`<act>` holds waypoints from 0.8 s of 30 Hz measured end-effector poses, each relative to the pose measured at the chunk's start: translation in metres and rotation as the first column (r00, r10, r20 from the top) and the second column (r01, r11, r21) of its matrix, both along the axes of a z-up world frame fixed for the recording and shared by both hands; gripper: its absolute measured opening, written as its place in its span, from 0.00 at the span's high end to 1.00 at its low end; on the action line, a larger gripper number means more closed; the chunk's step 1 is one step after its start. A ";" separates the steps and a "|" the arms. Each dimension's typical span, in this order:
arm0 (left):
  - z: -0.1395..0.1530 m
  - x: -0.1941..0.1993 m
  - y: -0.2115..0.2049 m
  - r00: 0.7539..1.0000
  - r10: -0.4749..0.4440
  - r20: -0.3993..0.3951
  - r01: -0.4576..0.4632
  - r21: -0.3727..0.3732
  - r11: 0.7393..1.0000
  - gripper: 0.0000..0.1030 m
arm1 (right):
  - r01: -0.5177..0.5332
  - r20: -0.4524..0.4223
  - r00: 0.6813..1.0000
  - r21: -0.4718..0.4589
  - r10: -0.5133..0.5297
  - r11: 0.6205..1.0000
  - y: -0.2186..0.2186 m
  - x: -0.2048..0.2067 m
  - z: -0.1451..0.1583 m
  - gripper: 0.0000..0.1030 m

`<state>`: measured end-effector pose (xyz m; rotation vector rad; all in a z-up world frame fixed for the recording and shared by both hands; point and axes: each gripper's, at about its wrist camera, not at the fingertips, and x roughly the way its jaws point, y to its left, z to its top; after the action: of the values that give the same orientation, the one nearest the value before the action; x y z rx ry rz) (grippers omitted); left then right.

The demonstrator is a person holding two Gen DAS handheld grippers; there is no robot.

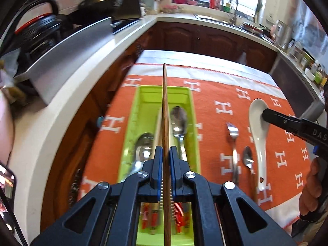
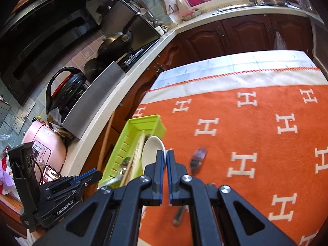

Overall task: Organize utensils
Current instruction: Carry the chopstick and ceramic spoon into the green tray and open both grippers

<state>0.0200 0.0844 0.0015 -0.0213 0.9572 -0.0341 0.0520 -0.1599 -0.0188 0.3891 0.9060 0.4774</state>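
Observation:
My left gripper [image 1: 165,149] is shut on a brown wooden chopstick [image 1: 165,106] and holds it lengthwise above the green utensil tray [image 1: 134,110]. The tray holds metal spoons [image 1: 178,116] and chopsticks. My right gripper [image 2: 165,153] is shut on the rim of the white ceramic spoon [image 2: 150,153], next to the tray's right side. In the left wrist view that gripper [image 1: 266,112] sits at the bowl of the white spoon [image 1: 258,135]. A metal fork [image 1: 233,141] and a small metal spoon [image 1: 248,160] lie on the orange cloth [image 1: 215,94] between tray and white spoon.
The orange cloth with white H letters covers the table. A white counter [image 1: 67,94] with a steel panel, kettle and pan runs along the left. Wooden cabinets [image 1: 205,39] and a sink stand behind. A pink appliance [image 2: 47,143] sits at the far left.

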 end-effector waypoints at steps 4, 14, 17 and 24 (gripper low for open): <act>-0.008 -0.005 0.023 0.999 0.026 -0.018 -0.026 -0.020 0.999 0.96 | -0.023 -0.007 1.000 -0.029 0.023 0.999 0.028 0.001 0.004 0.97; -0.041 0.001 0.035 0.998 0.018 -0.052 -0.020 -0.046 0.999 0.96 | -0.138 -0.021 0.990 -0.154 0.136 0.978 0.106 0.010 -0.012 0.97; -0.047 0.010 0.037 0.998 0.015 -0.054 -0.018 -0.069 0.997 0.96 | -0.148 -0.023 0.989 -0.191 0.147 0.970 0.118 0.013 -0.017 0.97; -0.058 0.031 0.035 0.999 0.010 -0.051 -0.014 -0.077 0.997 0.95 | -0.135 -0.016 0.991 -0.302 0.136 0.944 0.134 0.024 -0.031 0.97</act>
<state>0.0506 0.1193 -0.0570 -0.1000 1.0058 -0.0599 0.0759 -0.0261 -0.0498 0.0458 0.9879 0.4563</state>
